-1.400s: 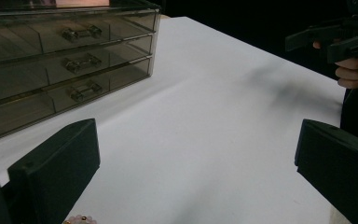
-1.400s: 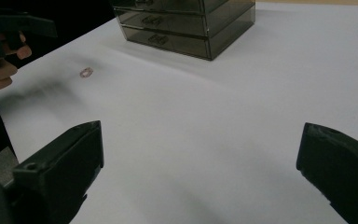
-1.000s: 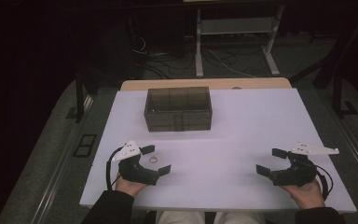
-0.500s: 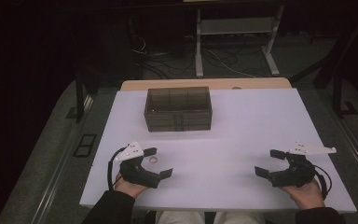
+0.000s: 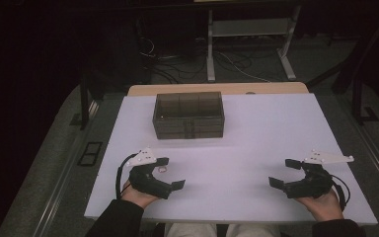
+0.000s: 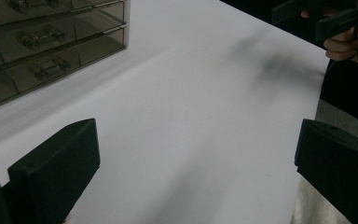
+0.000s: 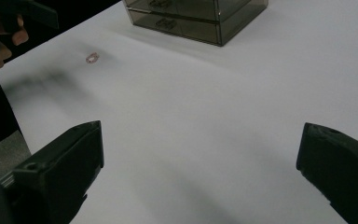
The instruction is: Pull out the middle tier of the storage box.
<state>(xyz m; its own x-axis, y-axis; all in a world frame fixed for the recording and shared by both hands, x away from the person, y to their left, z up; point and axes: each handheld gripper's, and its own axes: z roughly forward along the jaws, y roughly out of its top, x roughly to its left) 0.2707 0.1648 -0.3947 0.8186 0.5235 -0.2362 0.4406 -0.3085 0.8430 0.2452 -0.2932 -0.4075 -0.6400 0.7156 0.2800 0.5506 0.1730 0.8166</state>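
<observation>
Ring (image 5: 162, 170), small and pale, lies on the white worktop (image 5: 256, 138) just beside my left gripper (image 5: 171, 173), between its fingers as the high view shows it; the right gripper view catches it as a tiny loop (image 7: 92, 57) well off toward my other hand. Both grippers stand wide and hold nothing, the right gripper (image 5: 281, 172) low near the front edge, well apart from the left. I judge this the approach before a pick: next, my left fingers need to drop around the ring and close, which calls for care, since it lies flat and thin. A smoky drawer box (image 5: 188, 115) sits near the far edge, its drawers closed. Beyond the worktop the room is dark, with cables (image 5: 177, 61) and a metal stand (image 5: 246, 29) on the floor.
</observation>
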